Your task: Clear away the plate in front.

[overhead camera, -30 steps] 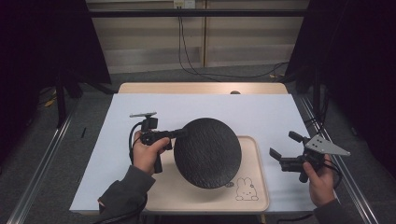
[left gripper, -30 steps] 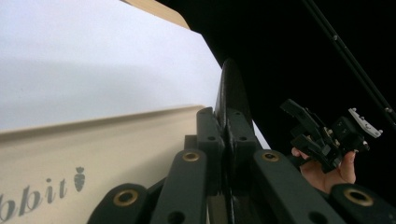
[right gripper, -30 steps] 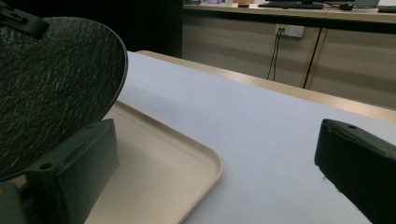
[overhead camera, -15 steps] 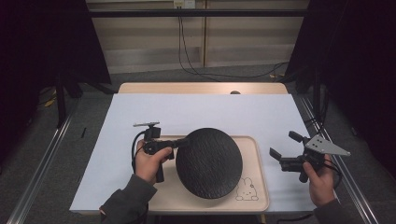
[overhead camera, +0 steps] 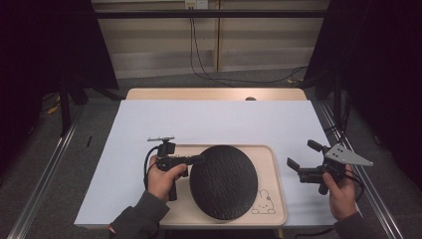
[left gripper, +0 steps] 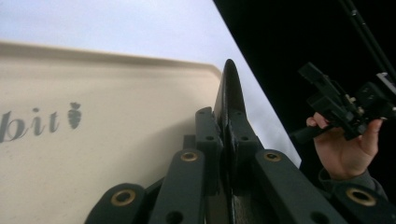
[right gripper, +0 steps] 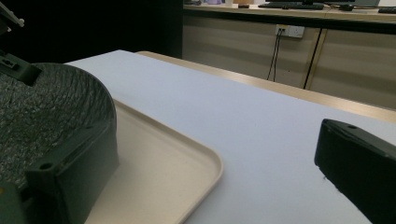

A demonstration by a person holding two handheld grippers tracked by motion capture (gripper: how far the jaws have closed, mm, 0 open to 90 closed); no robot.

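Currently:
Left gripper (overhead camera: 198, 160): jaws pinching black plate (overhead camera: 224, 181) rim at nine o'clock, over tray (overhead camera: 276, 199).
Right gripper (overhead camera: 299, 158): jaws spread, holding nothing.

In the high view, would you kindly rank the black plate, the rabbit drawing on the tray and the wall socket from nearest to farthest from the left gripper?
1. Black plate: clamped by its left rim in the left gripper, over the tray.
2. Rabbit drawing: at the tray's near right corner, past the plate.
3. Wall socket: on the back wall, beyond the table's far edge.
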